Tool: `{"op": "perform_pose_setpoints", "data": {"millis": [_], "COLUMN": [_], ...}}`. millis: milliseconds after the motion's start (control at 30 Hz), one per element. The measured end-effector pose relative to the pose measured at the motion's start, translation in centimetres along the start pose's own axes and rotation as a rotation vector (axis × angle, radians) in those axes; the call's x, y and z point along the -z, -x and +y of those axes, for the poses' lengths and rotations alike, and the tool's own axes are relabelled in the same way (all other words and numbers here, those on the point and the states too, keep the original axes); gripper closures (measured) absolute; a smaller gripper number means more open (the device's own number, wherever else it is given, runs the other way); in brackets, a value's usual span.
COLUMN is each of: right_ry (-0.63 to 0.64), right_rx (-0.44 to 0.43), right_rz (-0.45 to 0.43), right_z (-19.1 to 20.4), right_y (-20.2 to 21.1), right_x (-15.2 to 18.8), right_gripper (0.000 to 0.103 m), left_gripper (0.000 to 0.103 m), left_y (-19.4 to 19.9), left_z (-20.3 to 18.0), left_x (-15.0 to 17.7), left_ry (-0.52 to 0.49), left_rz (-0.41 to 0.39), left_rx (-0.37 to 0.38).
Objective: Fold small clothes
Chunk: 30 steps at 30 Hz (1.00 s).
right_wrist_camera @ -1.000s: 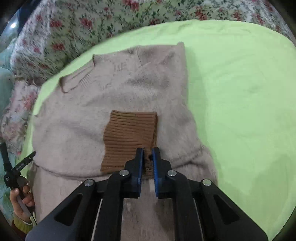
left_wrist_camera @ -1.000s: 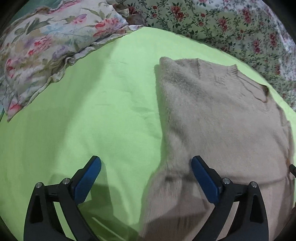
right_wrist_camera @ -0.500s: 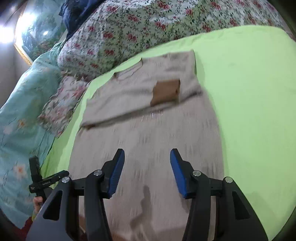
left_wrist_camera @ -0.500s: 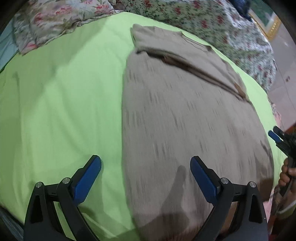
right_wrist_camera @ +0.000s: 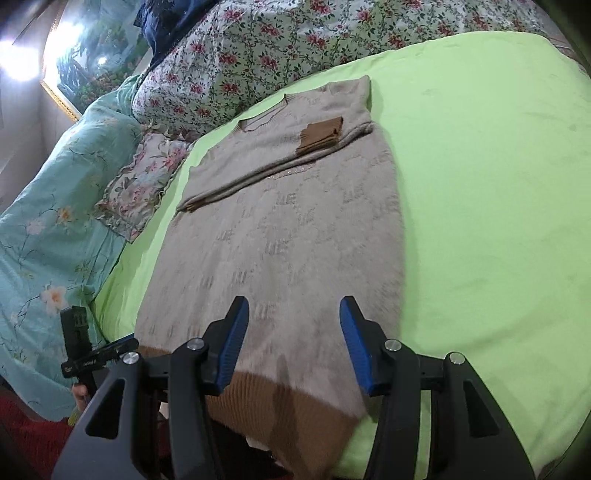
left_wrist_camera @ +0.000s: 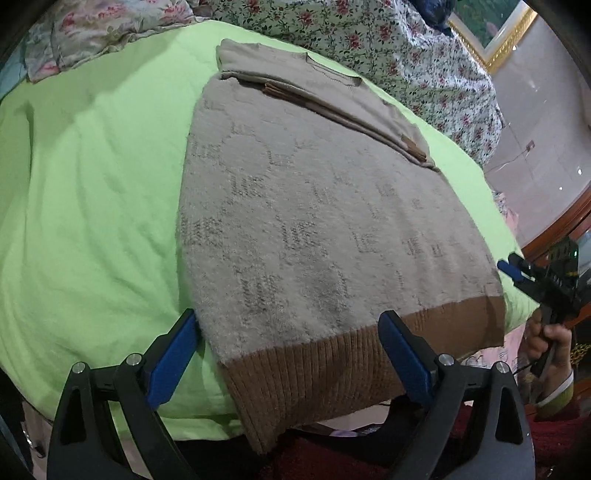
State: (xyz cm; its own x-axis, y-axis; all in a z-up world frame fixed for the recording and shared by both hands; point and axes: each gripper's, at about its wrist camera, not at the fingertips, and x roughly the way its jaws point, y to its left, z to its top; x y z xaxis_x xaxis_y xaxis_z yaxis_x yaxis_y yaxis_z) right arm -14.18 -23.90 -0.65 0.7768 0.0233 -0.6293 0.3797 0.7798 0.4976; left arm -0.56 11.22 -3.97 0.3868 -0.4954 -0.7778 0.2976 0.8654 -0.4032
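A beige knitted sweater [left_wrist_camera: 314, 221] with a grey pattern lies flat on the green sheet [left_wrist_camera: 92, 184]. Both sleeves are folded across its chest, and a brown cuff [right_wrist_camera: 321, 134] rests on top. Its brown ribbed hem [left_wrist_camera: 332, 365] hangs over the bed's near edge. My left gripper [left_wrist_camera: 286, 325] stands open over the hem's left corner, with nothing pinched. My right gripper [right_wrist_camera: 293, 306] is open above the sweater [right_wrist_camera: 288, 221] near the hem [right_wrist_camera: 288, 402], also with nothing held. Each gripper shows at the edge of the other's view, the right gripper [left_wrist_camera: 517, 271] and the left gripper [right_wrist_camera: 110, 350].
Floral pillows [left_wrist_camera: 92, 29] and a floral quilt [left_wrist_camera: 388, 55] lie beyond the sweater's collar. A turquoise blanket [right_wrist_camera: 44, 221] drapes beside the bed, under a framed picture [right_wrist_camera: 92, 66]. A person's hand [left_wrist_camera: 550, 343] grips the right tool. Bare green sheet [right_wrist_camera: 480, 184] stretches to the right.
The right gripper let go of the brown cuff and opened. Both grippers drew back from the chest to the hem end of the sweater. The left gripper stayed open.
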Motion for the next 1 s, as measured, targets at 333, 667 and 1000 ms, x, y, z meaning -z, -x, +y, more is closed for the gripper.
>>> {"op": "perform_pose_setpoints", "data": {"millis": [333,667,1000], "right_ry": [-0.047,-0.035,-0.06], "right_rx": [-0.043,-0.18,-0.188], "right_rz": [0.098,0.169,0.208], "right_z": [-2.9,-0.8,-1.7], "right_y": [3.0,-2.0,-2.6], "right_x": [3.8,4.5,5.7], "right_gripper": [0.051,0.054,0.092], "left_gripper": [0.016,0.068,0.074], "left_y": [0.3,0.3,-0.2], "left_z": [1.2,2.6,2.6], "left_x": [0.2,0.3,0.9], "left_ry": [0.046,0.075,0.064], "left_rz": [0.02,0.053,0.074], "left_rx": [0.124,0.185,0.203]}}
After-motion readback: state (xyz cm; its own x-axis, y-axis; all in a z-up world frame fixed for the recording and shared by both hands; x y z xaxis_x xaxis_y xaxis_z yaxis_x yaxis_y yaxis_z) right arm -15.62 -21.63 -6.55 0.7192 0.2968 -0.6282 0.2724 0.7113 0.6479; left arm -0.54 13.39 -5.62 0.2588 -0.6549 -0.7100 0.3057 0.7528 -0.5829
